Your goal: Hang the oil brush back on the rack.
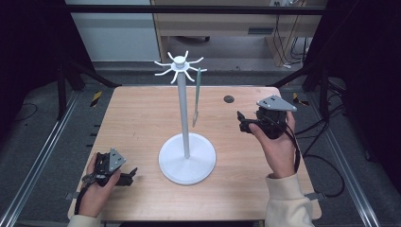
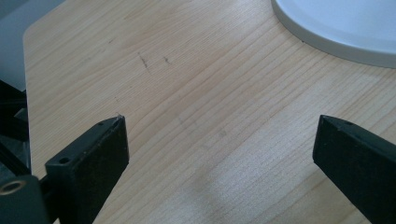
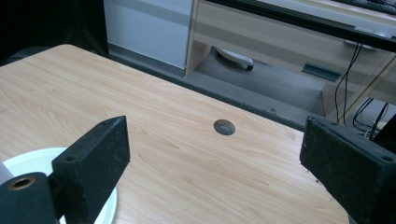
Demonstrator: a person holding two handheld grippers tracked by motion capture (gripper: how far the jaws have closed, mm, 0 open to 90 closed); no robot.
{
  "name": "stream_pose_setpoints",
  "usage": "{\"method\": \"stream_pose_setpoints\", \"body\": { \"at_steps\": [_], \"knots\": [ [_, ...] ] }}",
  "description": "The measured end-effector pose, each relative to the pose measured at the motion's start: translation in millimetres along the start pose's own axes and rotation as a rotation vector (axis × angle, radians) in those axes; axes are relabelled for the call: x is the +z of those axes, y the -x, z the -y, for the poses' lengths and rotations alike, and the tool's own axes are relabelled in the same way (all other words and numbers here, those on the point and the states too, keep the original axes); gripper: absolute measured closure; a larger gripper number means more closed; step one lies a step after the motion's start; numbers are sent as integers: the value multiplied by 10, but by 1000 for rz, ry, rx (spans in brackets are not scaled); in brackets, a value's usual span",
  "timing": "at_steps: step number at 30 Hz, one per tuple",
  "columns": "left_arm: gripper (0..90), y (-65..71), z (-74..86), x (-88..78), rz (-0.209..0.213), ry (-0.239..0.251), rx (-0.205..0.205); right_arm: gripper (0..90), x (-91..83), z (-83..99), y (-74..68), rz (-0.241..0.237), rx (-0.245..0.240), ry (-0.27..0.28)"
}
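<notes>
Spatula (image 1: 197,97) | hangs vertical, handle up | on rack (image 1: 186,113)

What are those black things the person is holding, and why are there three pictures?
Each hand holds a hand-held gripper, a tool with two black jaws that pinch things. The top picture looks down from above: the left hand-held gripper rests low on the wooden table, the right hand-held gripper is raised beside a white stand. A thin pale green strip hangs from one of the stand's hooks. The other two pictures come from small cameras riding on each gripper, looking along its jaws. Both pairs of jaws stand open with nothing between them, just table. A small round hole sits in the tabletop.
</notes>
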State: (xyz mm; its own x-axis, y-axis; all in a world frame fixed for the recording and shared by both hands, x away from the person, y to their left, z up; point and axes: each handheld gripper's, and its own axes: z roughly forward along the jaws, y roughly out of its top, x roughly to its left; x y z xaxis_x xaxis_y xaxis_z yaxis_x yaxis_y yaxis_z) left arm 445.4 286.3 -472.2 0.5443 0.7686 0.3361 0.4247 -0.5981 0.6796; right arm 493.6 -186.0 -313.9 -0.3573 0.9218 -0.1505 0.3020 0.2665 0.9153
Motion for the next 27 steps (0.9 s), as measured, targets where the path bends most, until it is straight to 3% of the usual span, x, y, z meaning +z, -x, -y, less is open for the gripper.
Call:
{"method": "stream_pose_setpoints", "body": {
  "at_steps": [8,13,22,27],
  "knots": [
    [31,2,-1,2,-1,0,-2,93,-21,32,85,32,33,-14],
    [30,4,-2,0,-1,1,-1,94,24,117,144,81,43,-46],
    [30,3,-4,-1,-1,2,-1,105,165,336,277,125,61,-105],
    [30,3,-4,0,-3,3,-2,105,288,502,348,114,93,-149]
  ]
}}
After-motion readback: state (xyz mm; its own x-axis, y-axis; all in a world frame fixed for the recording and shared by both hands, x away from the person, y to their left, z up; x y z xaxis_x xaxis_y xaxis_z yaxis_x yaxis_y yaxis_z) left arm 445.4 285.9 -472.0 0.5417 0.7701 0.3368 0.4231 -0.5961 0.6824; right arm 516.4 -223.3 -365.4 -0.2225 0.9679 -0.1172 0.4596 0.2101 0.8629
